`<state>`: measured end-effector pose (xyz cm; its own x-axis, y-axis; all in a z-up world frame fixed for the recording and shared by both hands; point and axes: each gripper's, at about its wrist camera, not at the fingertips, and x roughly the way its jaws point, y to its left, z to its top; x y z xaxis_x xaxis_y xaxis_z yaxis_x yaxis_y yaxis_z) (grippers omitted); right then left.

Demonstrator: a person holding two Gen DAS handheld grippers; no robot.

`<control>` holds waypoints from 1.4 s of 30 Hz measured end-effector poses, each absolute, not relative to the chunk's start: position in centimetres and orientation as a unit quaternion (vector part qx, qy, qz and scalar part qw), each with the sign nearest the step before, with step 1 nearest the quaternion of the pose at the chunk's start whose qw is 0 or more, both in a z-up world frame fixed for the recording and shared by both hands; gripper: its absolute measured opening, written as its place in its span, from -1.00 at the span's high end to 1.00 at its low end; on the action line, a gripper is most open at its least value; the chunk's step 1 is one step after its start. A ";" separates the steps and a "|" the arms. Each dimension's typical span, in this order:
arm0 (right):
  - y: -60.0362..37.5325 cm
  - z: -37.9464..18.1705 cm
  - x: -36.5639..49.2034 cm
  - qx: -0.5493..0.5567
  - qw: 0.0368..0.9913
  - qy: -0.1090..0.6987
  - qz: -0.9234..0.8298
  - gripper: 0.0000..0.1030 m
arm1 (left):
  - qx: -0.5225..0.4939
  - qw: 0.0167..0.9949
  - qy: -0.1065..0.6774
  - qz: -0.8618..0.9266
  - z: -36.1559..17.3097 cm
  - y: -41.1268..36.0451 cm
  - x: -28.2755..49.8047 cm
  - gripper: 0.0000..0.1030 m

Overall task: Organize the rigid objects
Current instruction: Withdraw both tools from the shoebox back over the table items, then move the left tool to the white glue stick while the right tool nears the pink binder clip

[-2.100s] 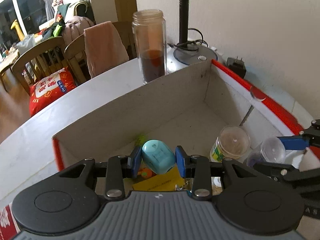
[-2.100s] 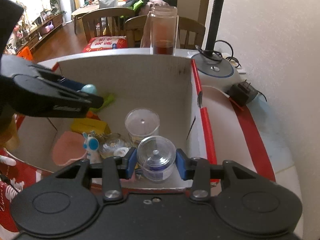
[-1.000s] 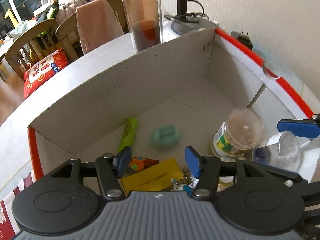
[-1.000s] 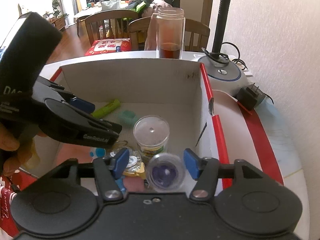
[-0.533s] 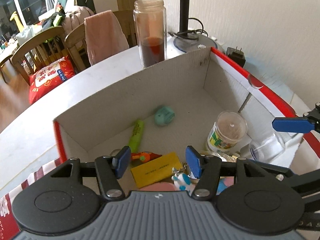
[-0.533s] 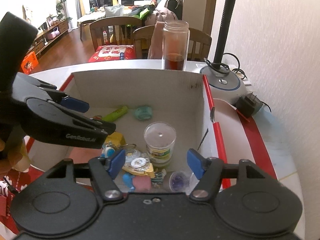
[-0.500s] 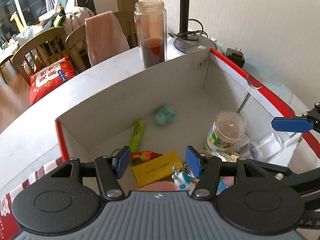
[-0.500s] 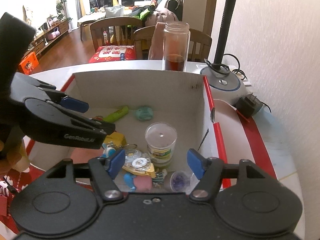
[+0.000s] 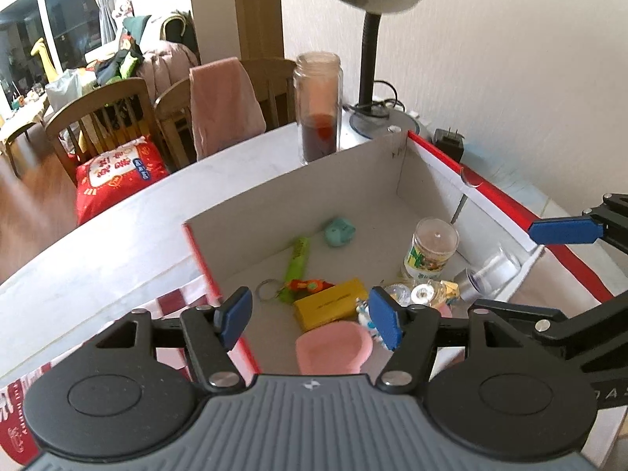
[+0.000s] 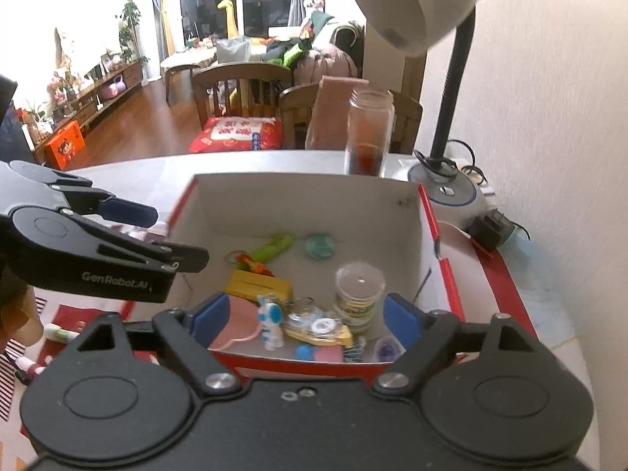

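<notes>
A cardboard box (image 9: 298, 192) (image 10: 306, 200) with red edges holds small rigid objects. Inside lie a teal sharpener (image 9: 339, 230) (image 10: 320, 245), a green marker (image 9: 298, 261) (image 10: 274, 246), a yellow case (image 9: 331, 304) (image 10: 259, 286), a pink heart-shaped dish (image 9: 333, 351) (image 10: 235, 324), a clear toothpick jar (image 9: 431, 249) (image 10: 359, 294) and a small clear container (image 9: 484, 274) (image 10: 386, 349). My left gripper (image 9: 310, 316) is open and empty above the box's near left corner. My right gripper (image 10: 302, 320) is open and empty above the box's near edge.
A glass jar with dark liquid (image 9: 318, 106) (image 10: 368, 137) and a desk lamp (image 9: 369, 59) (image 10: 443, 125) stand behind the box near the wall. A plug adapter (image 10: 490, 227) lies right of the box. Wooden chairs (image 9: 114, 117) stand past the table.
My left gripper let go of the teal sharpener into the box, and my right gripper let go of the small clear container. Both opened and pulled back and up from the box.
</notes>
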<state>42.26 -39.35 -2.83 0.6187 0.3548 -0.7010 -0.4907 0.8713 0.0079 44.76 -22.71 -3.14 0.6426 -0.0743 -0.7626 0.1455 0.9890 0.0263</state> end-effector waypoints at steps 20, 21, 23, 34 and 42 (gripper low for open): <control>-32.0 -1.2 31.9 -0.072 0.899 0.328 0.281 -0.99 | 0.030 0.931 0.361 -0.054 0.3 -12.9 32.6 -0.57; -31.6 -1.4 31.4 -0.073 0.899 0.327 0.283 -0.99 | 0.028 0.931 0.361 -0.051 0.3 -12.3 32.1 -0.58; -30.8 -1.7 30.7 -0.075 0.898 0.325 0.287 -0.99 | 0.026 0.931 0.361 -0.048 0.0 -11.1 31.1 -0.58; -26.3 -5.6 26.7 -0.097 0.872 0.355 0.323 -0.99 | -0.006 0.922 0.388 0.000 -4.1 -5.5 27.2 -0.58; -23.1 -9.1 23.7 -0.132 0.849 0.379 0.343 -0.99 | -0.014 0.911 0.410 0.028 -7.8 -3.2 26.3 -0.58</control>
<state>23.66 -23.13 -9.07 0.4762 0.4833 -0.7346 -0.6830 0.7295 0.0372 26.30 -3.23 -7.80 0.6621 0.0387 -0.7484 -0.0620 0.9981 -0.0032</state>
